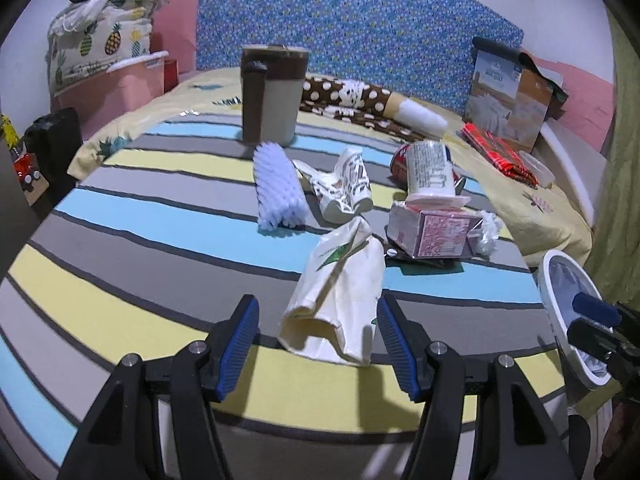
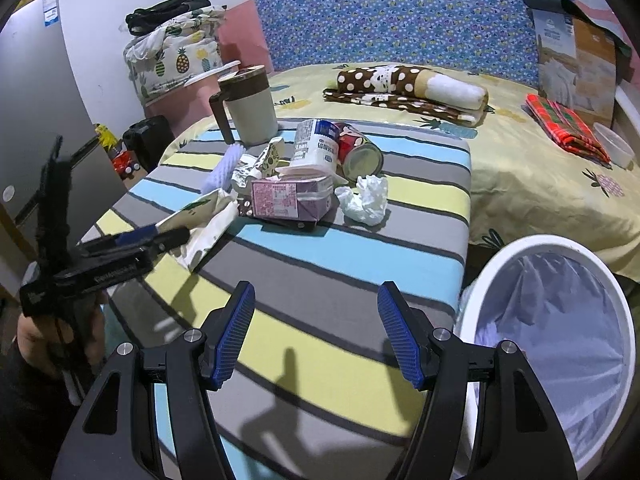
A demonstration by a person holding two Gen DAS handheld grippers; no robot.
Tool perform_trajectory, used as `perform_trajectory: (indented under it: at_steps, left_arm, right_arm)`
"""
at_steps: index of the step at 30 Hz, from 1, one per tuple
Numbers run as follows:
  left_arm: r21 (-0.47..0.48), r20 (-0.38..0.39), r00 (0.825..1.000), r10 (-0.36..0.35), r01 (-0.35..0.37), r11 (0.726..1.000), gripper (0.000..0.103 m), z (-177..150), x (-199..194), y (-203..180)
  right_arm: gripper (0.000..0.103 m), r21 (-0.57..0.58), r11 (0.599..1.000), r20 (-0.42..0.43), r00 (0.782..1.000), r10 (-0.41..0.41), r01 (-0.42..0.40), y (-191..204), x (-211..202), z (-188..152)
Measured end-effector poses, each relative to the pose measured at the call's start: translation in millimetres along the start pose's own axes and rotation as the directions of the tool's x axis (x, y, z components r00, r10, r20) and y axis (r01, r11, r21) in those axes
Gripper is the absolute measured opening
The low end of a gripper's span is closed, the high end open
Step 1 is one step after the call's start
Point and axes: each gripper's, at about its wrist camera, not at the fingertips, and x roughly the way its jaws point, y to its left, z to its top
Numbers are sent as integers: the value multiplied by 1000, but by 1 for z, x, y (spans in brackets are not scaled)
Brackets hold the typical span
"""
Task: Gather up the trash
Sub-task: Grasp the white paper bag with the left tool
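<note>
My left gripper (image 1: pixel 316 344) had its fingers apart around the crumpled paper bag (image 1: pixel 336 300) on the striped table (image 1: pixel 160 216); my right gripper's (image 2: pixel 316 332) fingers stood apart, empty, beside the bin (image 2: pixel 560 248).

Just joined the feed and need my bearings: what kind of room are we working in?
Most likely a bedroom. A bed with a yellow sheet and a blue headboard sits behind the striped table, with folded blankets on it and stacked bedding in the corner.
</note>
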Motion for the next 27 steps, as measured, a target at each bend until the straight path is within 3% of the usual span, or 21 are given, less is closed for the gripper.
perform_trajectory:
  at_steps: [2,3,4,16,23,27]
  left_arm:
    - [-2,-19,1000,-9,8,1000,49,-1,7,-2]
    - [-4,-33,999,-19,18,1000,37,-1,11,-3]
    - [-6,-50,998,-31,31,1000,33,-1,14,-4]
    - [-43,23,993,-118,118,992,30,-3,-6,7]
    - [-60,30,992,-127,128,990,30,-6,-11,20]
    - [-70,35,991,-127,129,989,30,-6,-12,25]
  right_arm:
    - [65,-4,1000,-1,1000,-1,1,1,3,4]
    - [65,-6,1000,-2,1000,1,-1,2,6,6]
    - [65,-7,1000,-6,1000,4,-4,3,9,9]
    - [65,-120,993,-25,999,-24,20,26,47,34]
    - [66,-5,1000,-33,999,0,0,12,64,47]
    - [71,33,999,-29,1000,2,-1,15,70,48]
